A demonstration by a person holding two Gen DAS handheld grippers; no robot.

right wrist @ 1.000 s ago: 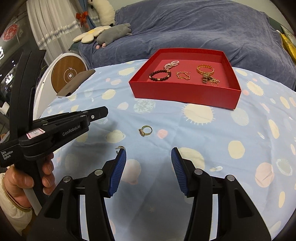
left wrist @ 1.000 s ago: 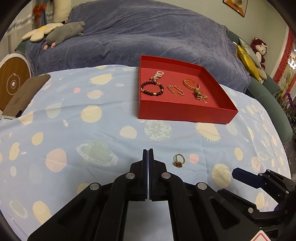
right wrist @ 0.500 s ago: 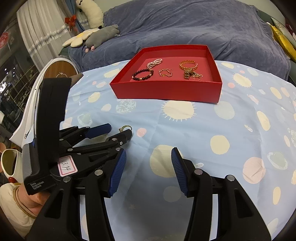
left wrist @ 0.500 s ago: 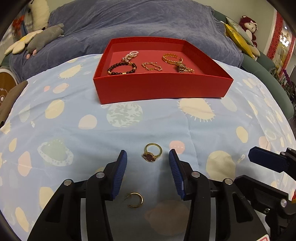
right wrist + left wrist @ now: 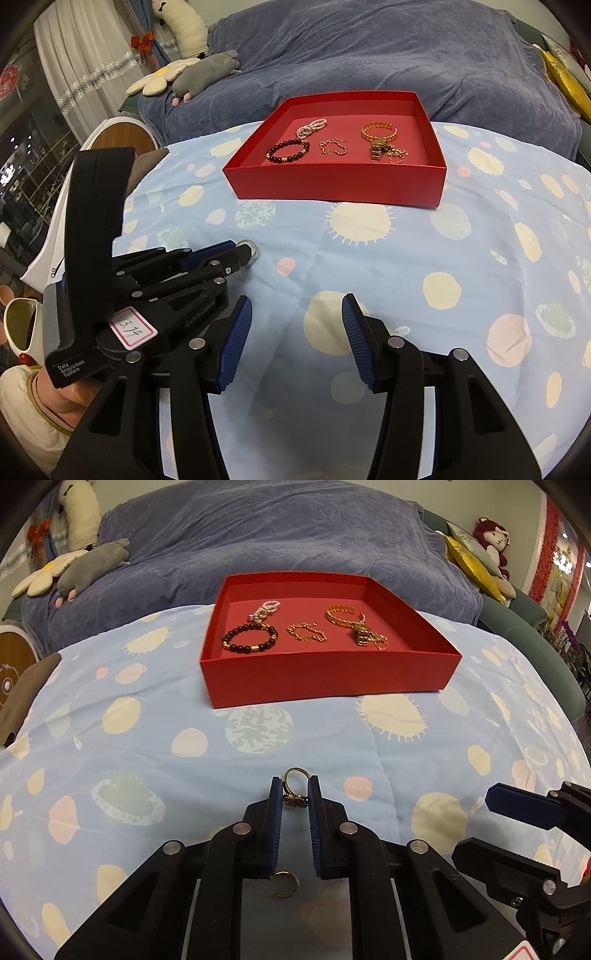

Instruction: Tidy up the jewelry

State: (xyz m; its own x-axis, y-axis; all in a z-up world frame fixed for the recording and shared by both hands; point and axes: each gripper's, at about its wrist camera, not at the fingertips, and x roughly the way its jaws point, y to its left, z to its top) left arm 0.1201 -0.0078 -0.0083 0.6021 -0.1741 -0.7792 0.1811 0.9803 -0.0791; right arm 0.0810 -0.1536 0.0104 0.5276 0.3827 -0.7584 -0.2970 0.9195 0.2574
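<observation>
Under the left claw (image 5: 294,797) lies an earring (image 5: 285,884); right view hides it.

Soft, even indoor light fills both views, with only faint shadows. Fisheye distortion bends the edges and black vignetting darkens the corners. The centre is sharp; the far background at upper right is slightly soft.

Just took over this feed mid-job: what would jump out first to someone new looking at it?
The red tray at the far middle of the planet-print tablecloth, with bracelets and chains inside. Nearer, the left claw is closed on a gold ring, lifted on edge, while a small gold hoop lies on the cloth below it. The right claw hangs open, holding nothing.
</observation>
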